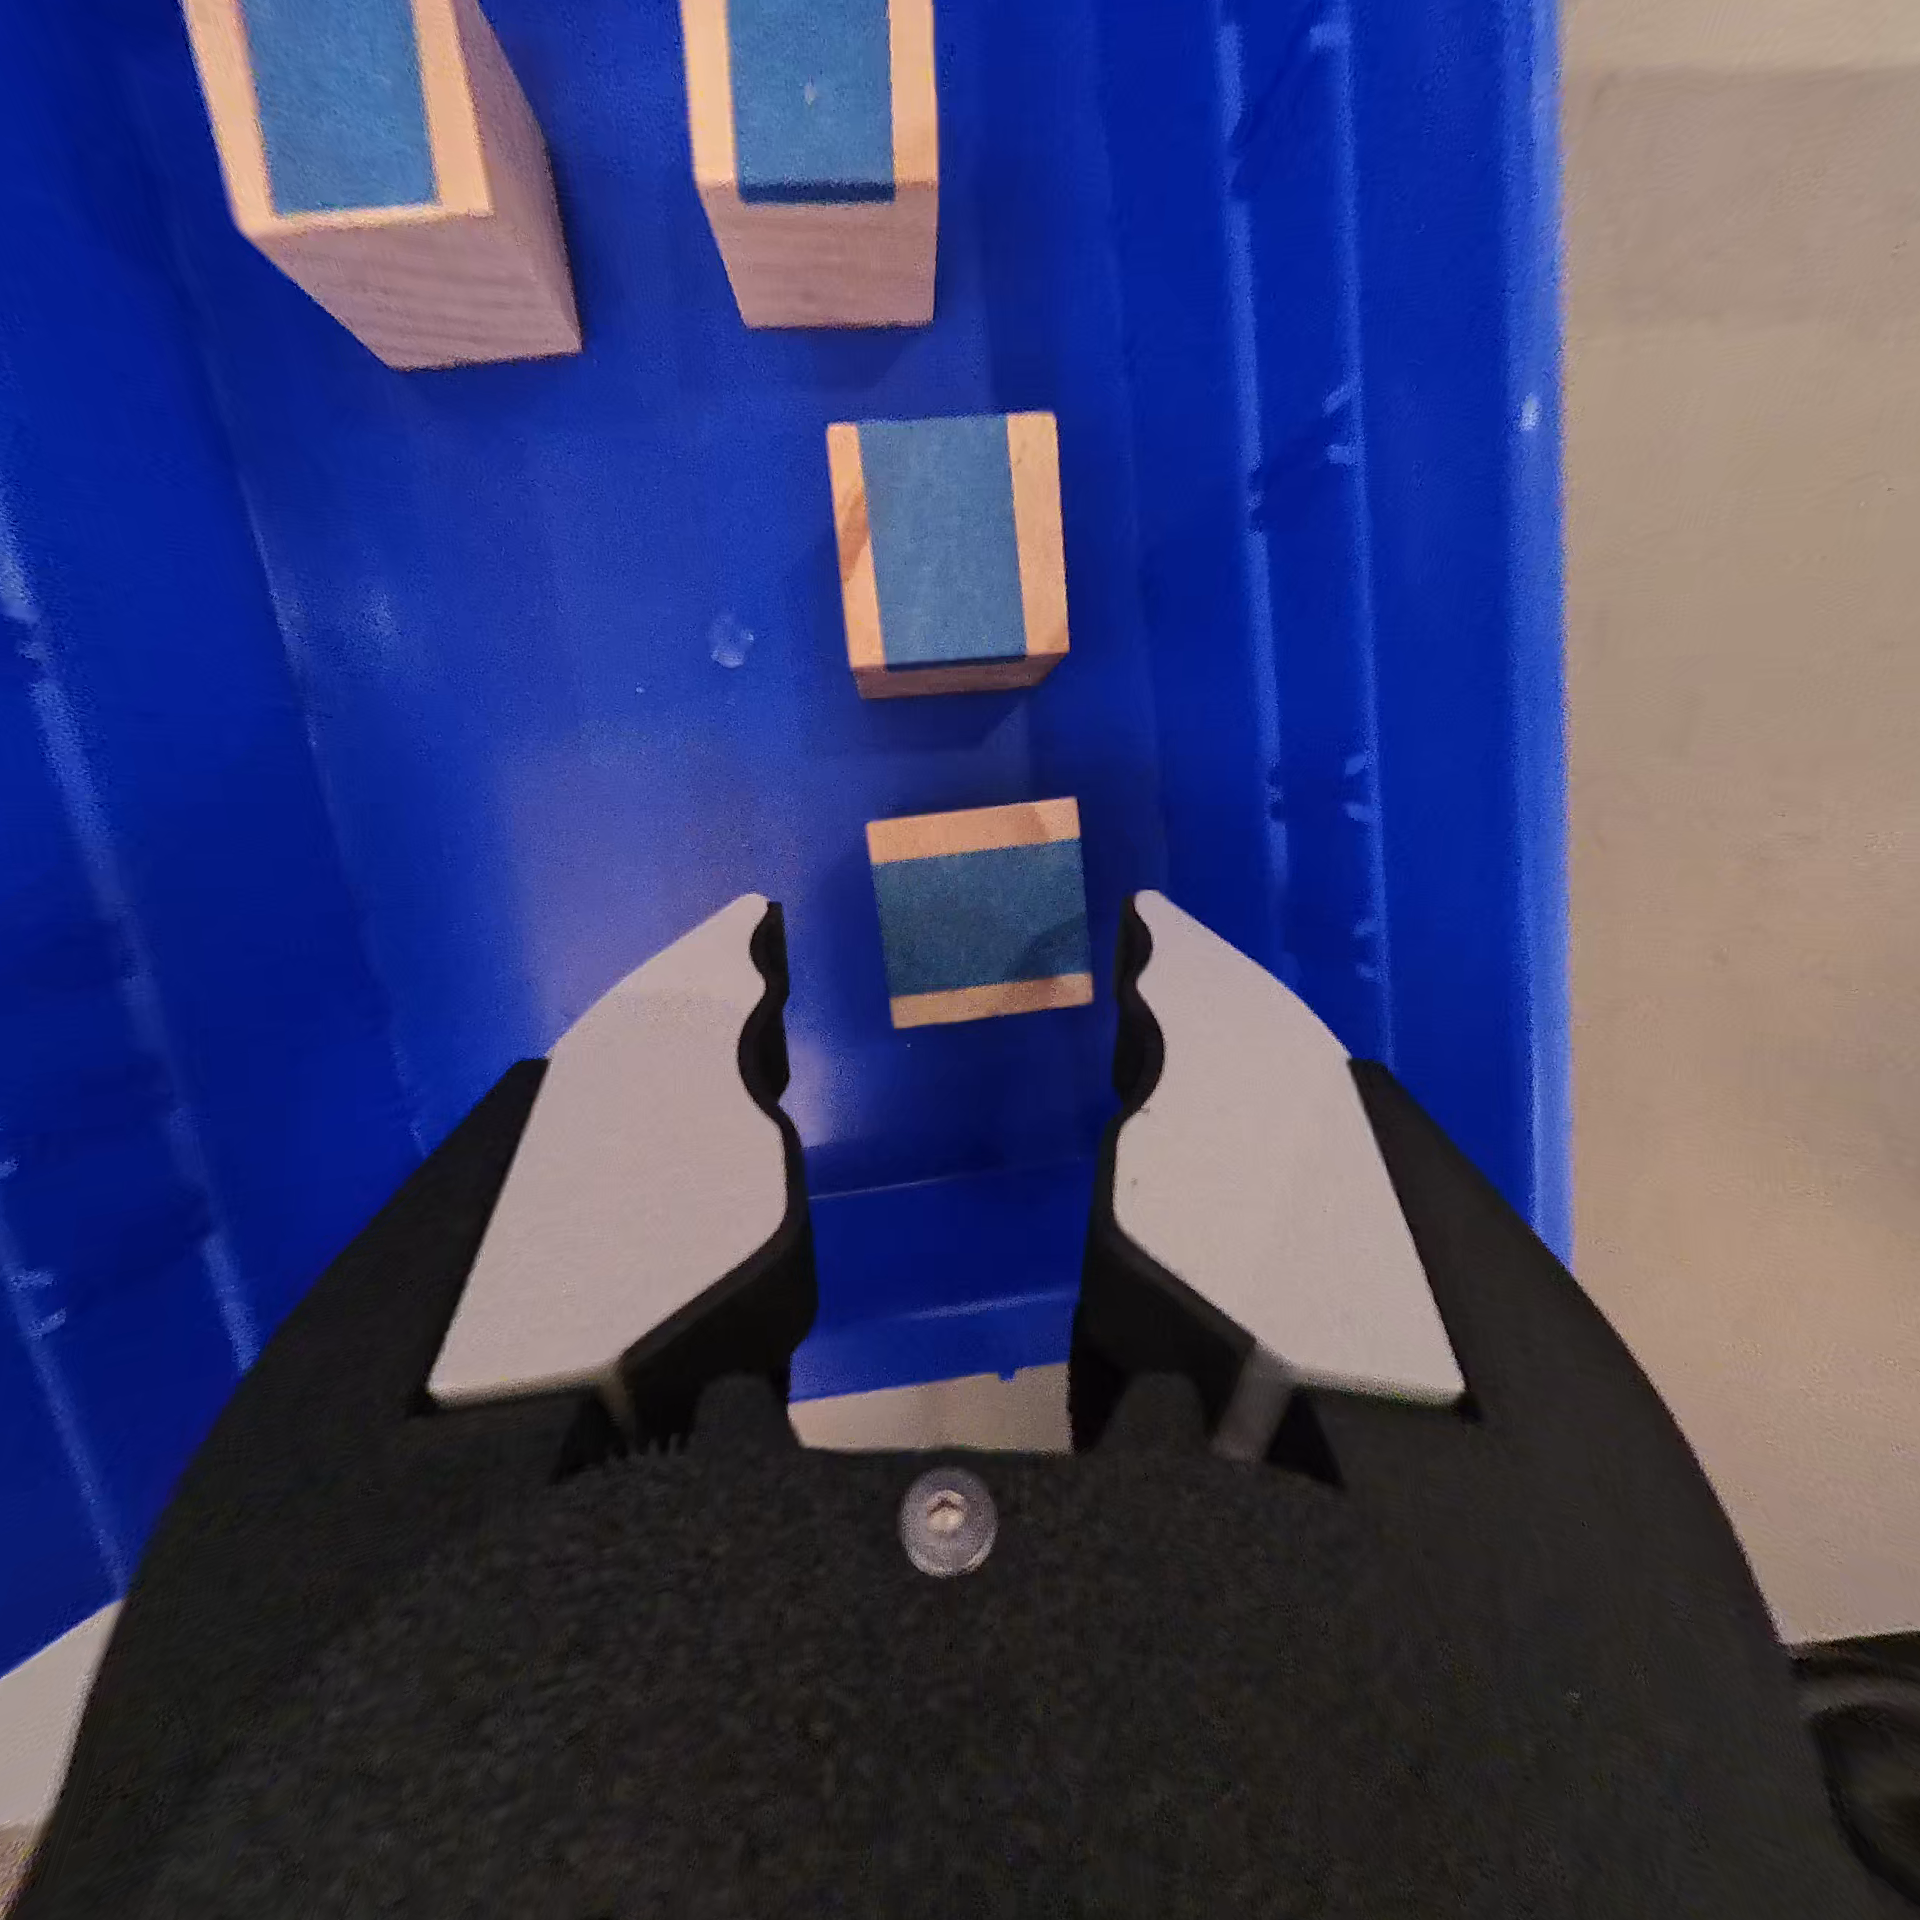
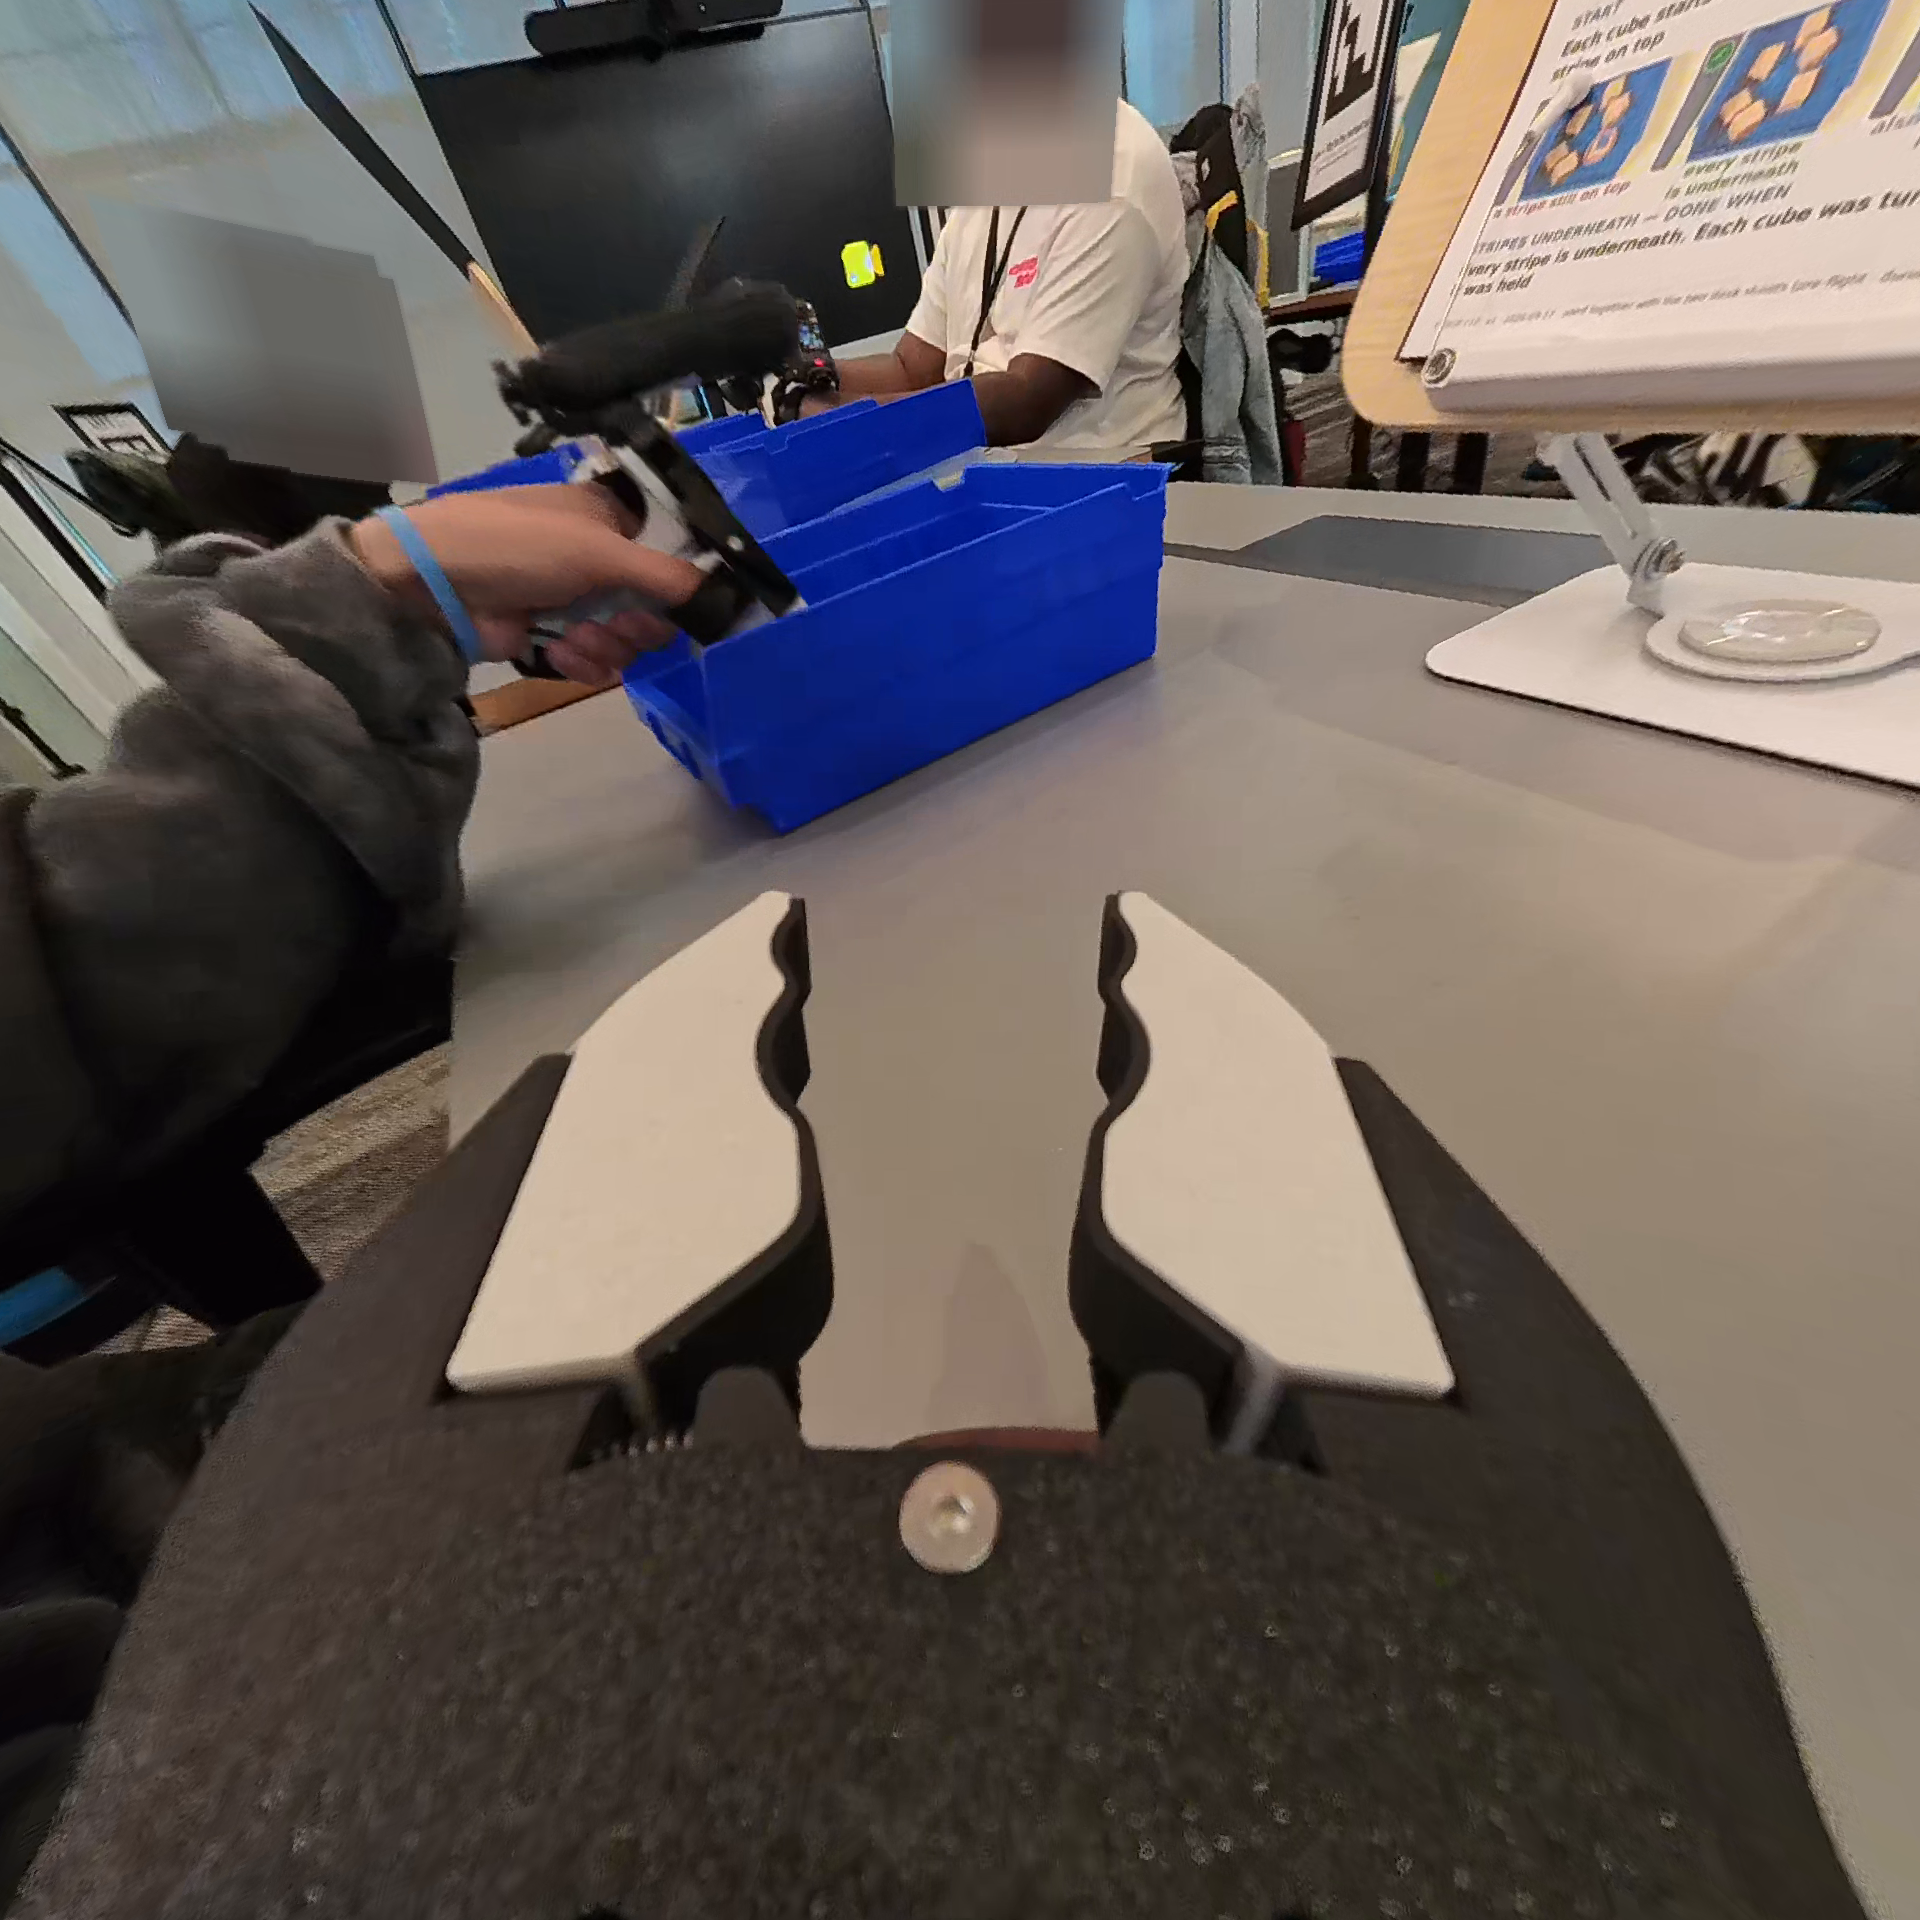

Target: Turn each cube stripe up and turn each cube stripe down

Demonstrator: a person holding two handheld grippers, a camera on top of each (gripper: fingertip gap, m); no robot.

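Several wooden cubes with a blue stripe on top lie in a blue bin (image 1: 520, 727). In the left wrist view the nearest cube (image 1: 980, 912) sits between the tips of my open left gripper (image 1: 951, 914), untouched. A second cube (image 1: 948, 551) lies just beyond it. Two more cubes (image 1: 364, 166) (image 1: 821, 145) are at the far end. My right gripper (image 2: 951, 914) is open and empty, low over the grey table (image 2: 1351, 987), well short of the bin (image 2: 914, 665). In the right wrist view the left gripper (image 2: 717, 582) reaches into the bin's near-left end, held by a hand.
The bin's right wall (image 1: 1455, 623) runs close beside the cubes. A white stand (image 2: 1683, 665) holding an instruction sheet (image 2: 1704, 177) is at the right of the table. More blue bins (image 2: 831, 447) and a seated person (image 2: 1049, 312) are behind.
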